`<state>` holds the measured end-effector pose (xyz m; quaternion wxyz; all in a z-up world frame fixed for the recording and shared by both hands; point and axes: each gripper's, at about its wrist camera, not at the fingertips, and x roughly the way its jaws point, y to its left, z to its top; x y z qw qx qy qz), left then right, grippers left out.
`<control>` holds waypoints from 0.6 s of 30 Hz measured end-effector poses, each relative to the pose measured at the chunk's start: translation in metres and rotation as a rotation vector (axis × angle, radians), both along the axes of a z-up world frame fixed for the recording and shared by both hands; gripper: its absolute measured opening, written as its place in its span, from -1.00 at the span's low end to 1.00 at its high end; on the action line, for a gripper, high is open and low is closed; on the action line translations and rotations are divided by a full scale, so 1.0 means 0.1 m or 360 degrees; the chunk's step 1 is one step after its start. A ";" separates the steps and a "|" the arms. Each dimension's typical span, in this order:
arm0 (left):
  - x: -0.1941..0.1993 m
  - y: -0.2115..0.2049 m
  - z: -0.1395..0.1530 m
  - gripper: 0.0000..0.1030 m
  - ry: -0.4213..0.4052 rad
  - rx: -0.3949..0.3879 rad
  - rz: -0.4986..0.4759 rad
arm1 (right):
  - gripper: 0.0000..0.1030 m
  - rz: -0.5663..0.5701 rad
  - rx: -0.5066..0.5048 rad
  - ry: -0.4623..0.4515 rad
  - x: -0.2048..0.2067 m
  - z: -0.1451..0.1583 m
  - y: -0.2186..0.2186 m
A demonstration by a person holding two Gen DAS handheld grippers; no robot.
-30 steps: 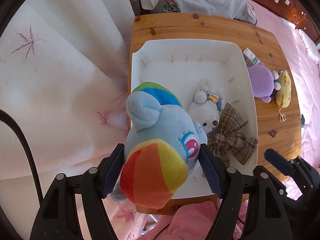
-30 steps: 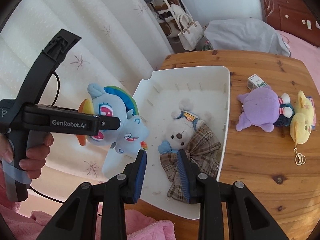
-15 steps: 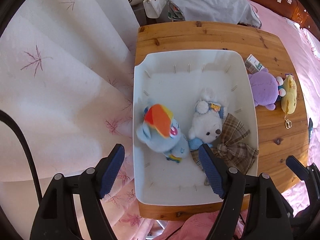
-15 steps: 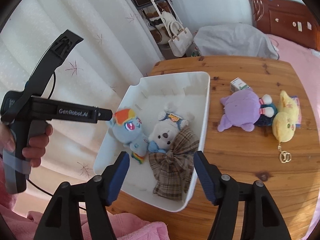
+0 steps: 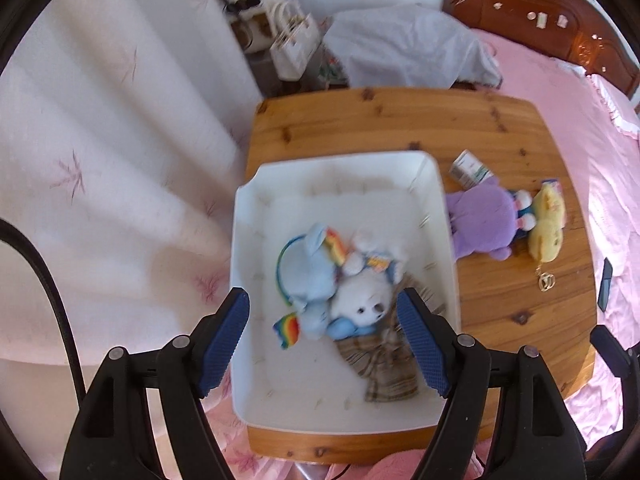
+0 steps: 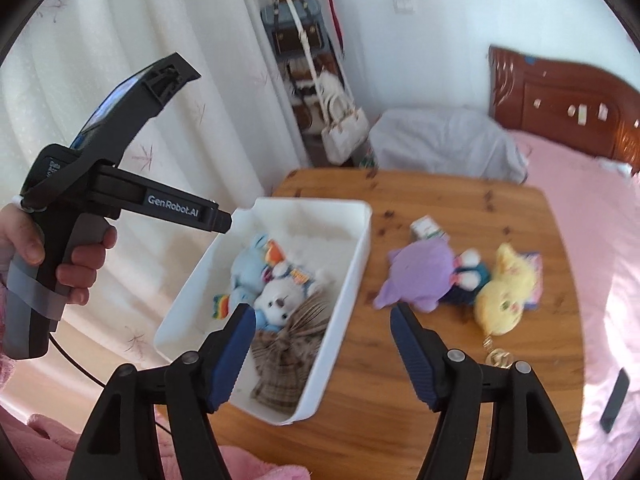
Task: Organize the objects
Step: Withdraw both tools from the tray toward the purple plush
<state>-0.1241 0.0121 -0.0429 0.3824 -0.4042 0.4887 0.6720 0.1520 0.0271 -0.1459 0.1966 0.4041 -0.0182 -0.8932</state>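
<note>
A white bin (image 5: 256, 184) stands on the left half of the wooden table (image 5: 360, 120). A blue rainbow-maned pony plush (image 5: 308, 276), a white bear plush (image 5: 364, 300) and a plaid bow (image 5: 384, 364) lie together in it. My left gripper (image 5: 323, 300) hovers open above them, touching none. My right gripper (image 6: 323, 312) is open over the bin's near right wall (image 6: 352, 280), nothing between its pads. A purple plush (image 6: 420, 276) and a yellow plush (image 6: 506, 292) lie on the table right of the bin.
A small carton (image 6: 428, 230) sits behind the purple plush, and a metal key ring (image 6: 498, 356) trails from the yellow one. A hand (image 6: 80, 264) holds the left gripper's handle. White curtain at left; pink bed with a black phone (image 6: 616, 400) at right.
The left gripper let the blue pony drop into the bin beside the bear. The right gripper went from shut to open. Both grippers pulled up and back from the bin.
</note>
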 end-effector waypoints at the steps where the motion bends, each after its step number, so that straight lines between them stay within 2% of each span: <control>1: 0.04 0.02 0.01 0.54 -0.0002 0.0014 -0.0015 | 0.37 -0.0007 0.0007 0.0028 0.00 0.03 0.04; 8: 0.34 0.19 0.06 0.54 -0.0057 0.0123 -0.0072 | 0.39 -0.0035 0.0056 0.0233 0.06 0.17 0.32; 18: 0.65 0.46 -0.04 0.54 -0.0219 0.0154 0.0028 | 0.42 -0.0005 0.0170 0.0415 0.07 0.20 0.66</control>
